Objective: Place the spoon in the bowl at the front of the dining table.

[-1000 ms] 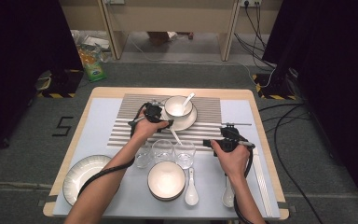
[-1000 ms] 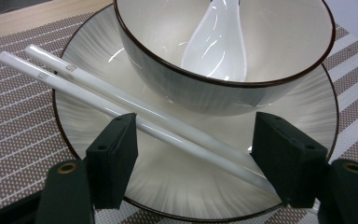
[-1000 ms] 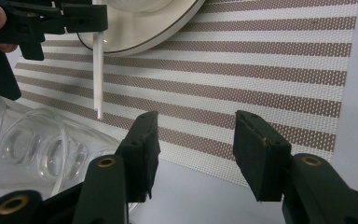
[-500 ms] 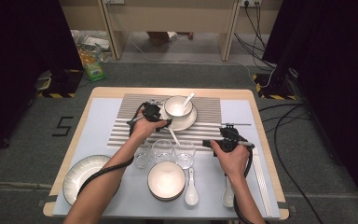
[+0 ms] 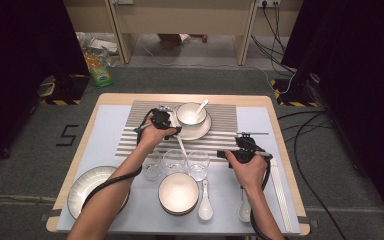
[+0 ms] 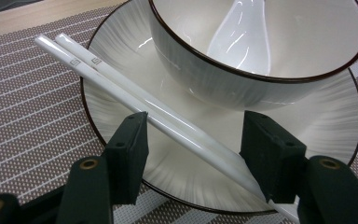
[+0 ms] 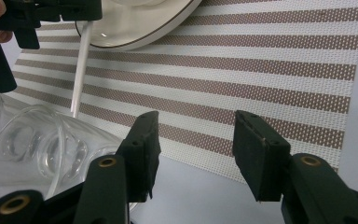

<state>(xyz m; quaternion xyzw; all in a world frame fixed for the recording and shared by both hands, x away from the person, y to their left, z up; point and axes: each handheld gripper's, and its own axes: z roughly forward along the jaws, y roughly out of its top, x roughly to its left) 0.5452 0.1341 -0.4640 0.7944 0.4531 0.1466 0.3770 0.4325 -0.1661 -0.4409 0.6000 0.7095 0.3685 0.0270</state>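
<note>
On the far half of the table [image 5: 105,102] lies a striped mat [image 5: 225,120], and one place is nearly set there: a plate [image 5: 203,131] holds a bowl [image 5: 190,114] with a spoon [image 5: 200,106] inside it. Two white chopsticks [image 6: 135,100] lie slanted over the left edge of that plate, their tips reaching near toward the glasses.

The left gripper [image 6: 193,151] sits low over the plate with a jaw on each side of the chopsticks. Its jaws have just been closing, but they are fairly wide and the pads do not touch the sticks yet. So I think the pick-up is only starting.

At the near side, lots is left to do. Another plate [image 5: 80,187] waits at the near left, a stack of bowls [image 5: 178,192] in the middle, three glasses [image 5: 175,161] beside them, and two more spoons [image 5: 205,205].

The right gripper [image 7: 193,149] hangs over the mat's near edge, to the right of the glasses, wide open and holding nothing.
</note>
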